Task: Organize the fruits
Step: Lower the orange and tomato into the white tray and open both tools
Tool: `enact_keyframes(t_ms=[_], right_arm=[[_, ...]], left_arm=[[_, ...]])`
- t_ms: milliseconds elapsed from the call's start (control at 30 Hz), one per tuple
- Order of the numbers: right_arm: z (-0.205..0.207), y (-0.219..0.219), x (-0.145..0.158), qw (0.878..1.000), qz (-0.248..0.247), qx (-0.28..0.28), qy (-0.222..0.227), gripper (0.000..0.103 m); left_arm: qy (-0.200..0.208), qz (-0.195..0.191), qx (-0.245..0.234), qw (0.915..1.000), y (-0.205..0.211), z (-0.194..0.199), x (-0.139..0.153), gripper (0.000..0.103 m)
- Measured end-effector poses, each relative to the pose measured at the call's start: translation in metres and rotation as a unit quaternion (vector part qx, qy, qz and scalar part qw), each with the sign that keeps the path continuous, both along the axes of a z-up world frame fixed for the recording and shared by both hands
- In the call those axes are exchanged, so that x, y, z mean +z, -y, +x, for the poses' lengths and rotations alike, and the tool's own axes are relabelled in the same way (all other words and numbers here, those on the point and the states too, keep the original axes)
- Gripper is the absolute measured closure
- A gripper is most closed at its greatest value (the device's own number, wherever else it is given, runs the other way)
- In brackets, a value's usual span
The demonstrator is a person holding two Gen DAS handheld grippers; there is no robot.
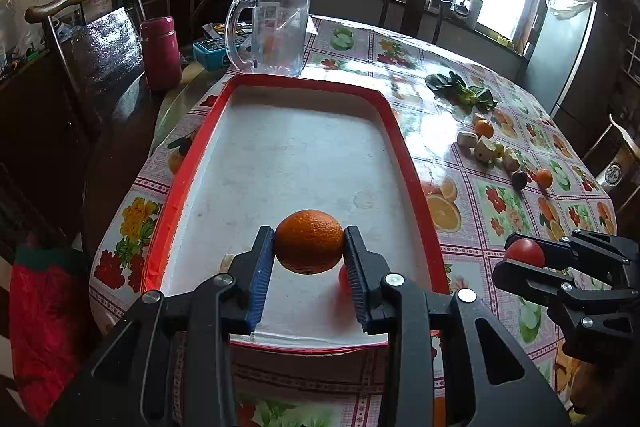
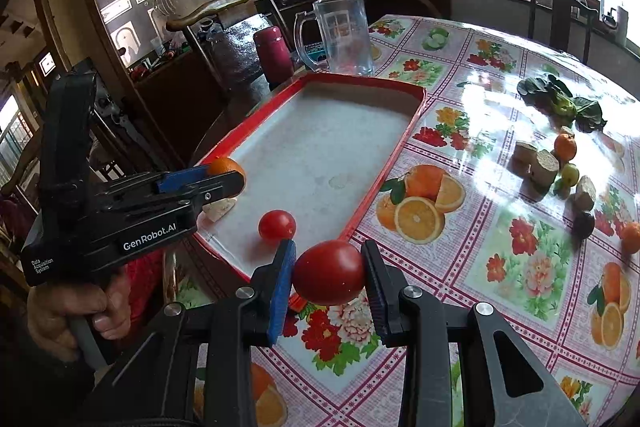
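Note:
My left gripper [image 1: 309,247] is shut on an orange [image 1: 309,241] and holds it above the near end of the red-rimmed white tray [image 1: 192,163]. It also shows in the right wrist view [image 2: 230,175] with the orange [image 2: 224,166] over the tray [image 2: 400,143]. My right gripper [image 2: 329,269] is shut on a red tomato [image 2: 329,271], just off the tray's near right corner; it also shows in the left wrist view [image 1: 520,259]. A small red tomato [image 2: 277,224] and a pale fruit piece [image 2: 220,207] lie in the tray.
Loose fruit lies on the flowered tablecloth at right: small oranges [image 2: 565,146], pale cut pieces [image 2: 542,165], a green fruit [image 2: 570,174], a dark plum [image 2: 584,225]. Leafy greens [image 2: 560,103] lie beyond. A clear jug [image 1: 280,31] and a maroon flask [image 1: 160,53] stand behind the tray.

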State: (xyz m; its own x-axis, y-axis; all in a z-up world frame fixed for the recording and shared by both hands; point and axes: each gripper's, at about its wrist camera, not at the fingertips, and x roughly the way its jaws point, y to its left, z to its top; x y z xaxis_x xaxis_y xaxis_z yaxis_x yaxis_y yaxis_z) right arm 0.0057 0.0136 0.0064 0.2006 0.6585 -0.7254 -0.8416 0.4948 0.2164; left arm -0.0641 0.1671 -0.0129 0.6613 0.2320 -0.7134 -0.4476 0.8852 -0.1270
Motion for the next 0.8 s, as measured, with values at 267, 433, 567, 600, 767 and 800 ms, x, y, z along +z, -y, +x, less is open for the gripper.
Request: enact_keyframes(t_ms=[267, 433, 567, 600, 767, 800], right_arm=[[0.011, -0.038, -0.003, 1.000, 0.005, 0.016, -0.014, 0.069], [0.025, -0.067, -0.013, 0.999, -0.004, 0.021, -0.025, 0.069], [0.034, -0.086, -0.025, 0.999, -0.019, 0.026, -0.033, 0.069], [0.035, -0.090, -0.028, 0.999, -0.024, 0.026, -0.034, 0.068], [0.038, -0.105, -0.041, 0.998, -0.039, 0.038, -0.043, 0.068], [0.038, -0.108, -0.043, 0.997, -0.043, 0.041, -0.043, 0.068]], left_arm=[[-0.003, -0.007, 0.018, 0.9998, -0.023, 0.000, -0.003, 0.070], [-0.010, -0.012, 0.029, 0.9994, -0.043, 0.006, -0.006, 0.070], [-0.021, -0.019, 0.032, 0.9991, -0.057, 0.016, -0.014, 0.070], [-0.024, -0.021, 0.033, 0.9989, -0.060, 0.019, -0.016, 0.070], [-0.038, -0.030, 0.036, 0.9982, -0.068, 0.027, -0.028, 0.070], [-0.041, -0.031, 0.036, 0.9980, -0.069, 0.028, -0.030, 0.070]])
